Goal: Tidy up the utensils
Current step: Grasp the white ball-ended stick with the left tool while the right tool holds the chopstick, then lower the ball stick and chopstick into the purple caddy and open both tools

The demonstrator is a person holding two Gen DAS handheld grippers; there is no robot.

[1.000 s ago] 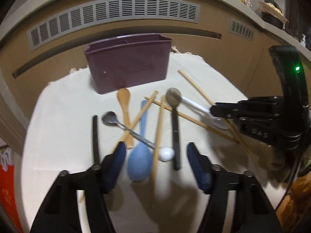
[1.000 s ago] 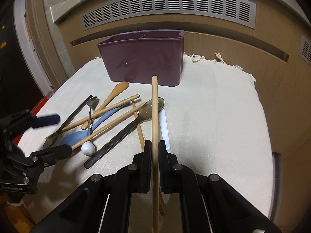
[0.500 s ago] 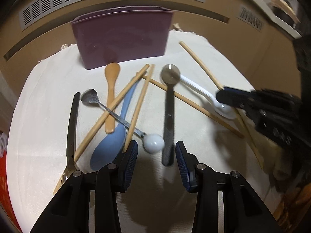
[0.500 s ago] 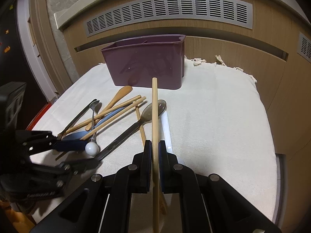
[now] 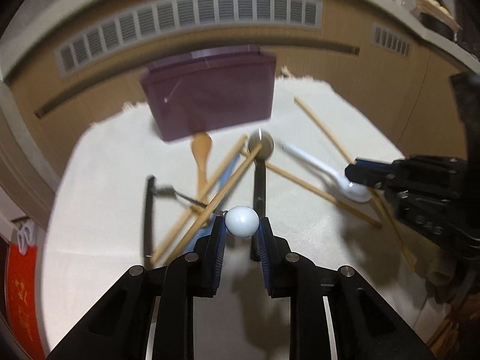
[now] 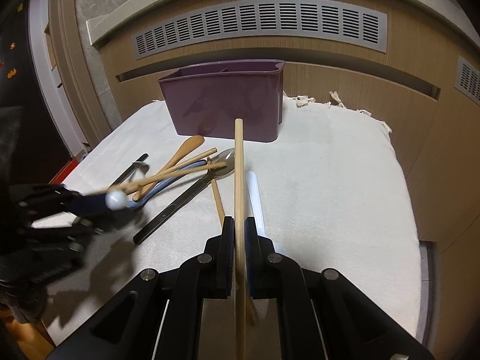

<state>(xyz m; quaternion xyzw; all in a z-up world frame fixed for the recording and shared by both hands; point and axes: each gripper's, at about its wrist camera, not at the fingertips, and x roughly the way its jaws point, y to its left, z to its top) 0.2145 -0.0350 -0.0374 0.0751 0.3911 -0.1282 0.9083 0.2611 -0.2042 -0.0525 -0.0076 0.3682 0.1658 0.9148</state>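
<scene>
The left gripper is closing its jaws on the white ball end of a thin metal spoon, the blue pads touching the ball on both sides. The right gripper is clamping 1 wooden chopstick, whose tip is pointing toward the purple utensil caddy. The other utensils are lying jumbled on the white cloth just in front of the caddy.
</scene>
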